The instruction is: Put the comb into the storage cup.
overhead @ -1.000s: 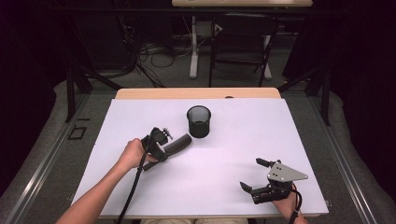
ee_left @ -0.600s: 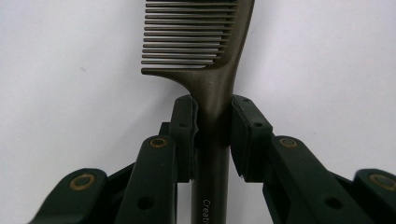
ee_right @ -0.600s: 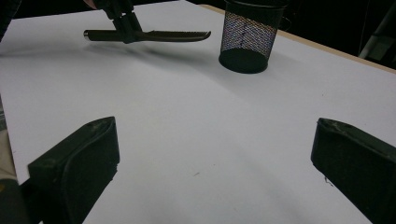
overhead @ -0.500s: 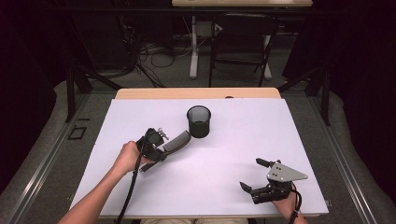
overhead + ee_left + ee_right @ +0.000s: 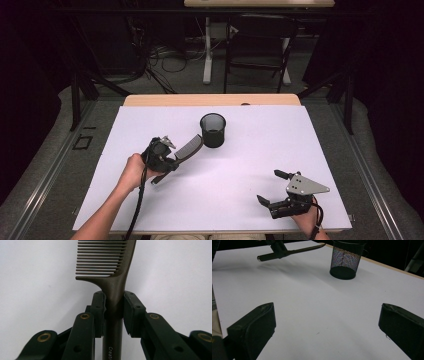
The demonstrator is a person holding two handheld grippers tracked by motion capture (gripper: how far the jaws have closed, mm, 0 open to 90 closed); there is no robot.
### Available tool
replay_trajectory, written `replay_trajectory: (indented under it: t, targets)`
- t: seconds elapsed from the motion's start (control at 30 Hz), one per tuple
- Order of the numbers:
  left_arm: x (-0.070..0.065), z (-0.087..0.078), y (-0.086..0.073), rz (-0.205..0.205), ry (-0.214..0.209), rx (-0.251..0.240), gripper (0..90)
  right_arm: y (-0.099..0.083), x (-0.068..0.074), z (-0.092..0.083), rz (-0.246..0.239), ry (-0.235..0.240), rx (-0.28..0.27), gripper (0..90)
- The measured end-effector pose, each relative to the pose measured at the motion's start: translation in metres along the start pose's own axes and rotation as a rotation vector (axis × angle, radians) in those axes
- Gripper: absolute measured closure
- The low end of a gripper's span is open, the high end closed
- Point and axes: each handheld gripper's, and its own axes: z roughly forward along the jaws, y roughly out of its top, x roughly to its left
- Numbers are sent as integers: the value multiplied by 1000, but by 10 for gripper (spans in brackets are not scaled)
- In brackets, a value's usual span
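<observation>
Left of centre in the high view, the left gripper [image 5: 172, 159] has its fingers clenched on a comb [image 5: 189, 148] beside the cup [image 5: 213, 130]; the right gripper [image 5: 272, 189], lower right, has its fingers released.

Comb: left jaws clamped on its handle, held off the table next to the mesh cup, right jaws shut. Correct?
Not quite. The right gripper is open, its jaws wide apart with nothing between them, per the right gripper view. The rest holds: the left gripper clamps the comb by its handle, beside the mesh cup.
</observation>
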Motion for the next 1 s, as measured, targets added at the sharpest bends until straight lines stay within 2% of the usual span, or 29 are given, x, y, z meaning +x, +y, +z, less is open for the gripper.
replay_trajectory:
  t: [0.17, 0.23, 0.6, 0.9, 1.0]
  targets:
    - [0, -2, -4, -16, 1, -31, 724, 0, 1, 0, 2, 0, -4, 7]
    - [0, -3, -4, -10, 3, -33, 724, 0, 1, 0, -1, 0, -4, 7]
    - [-4, -9, -10, -17, 17, -120, 725, -1, -1, 0, 5, -5, 0, 6]
    - [-3, -9, -14, -22, 18, -154, 724, -1, -2, 0, 6, -4, -1, 6]
    - [-4, -11, -16, -23, 26, -183, 724, -1, -2, 0, 4, -7, -7, 5]
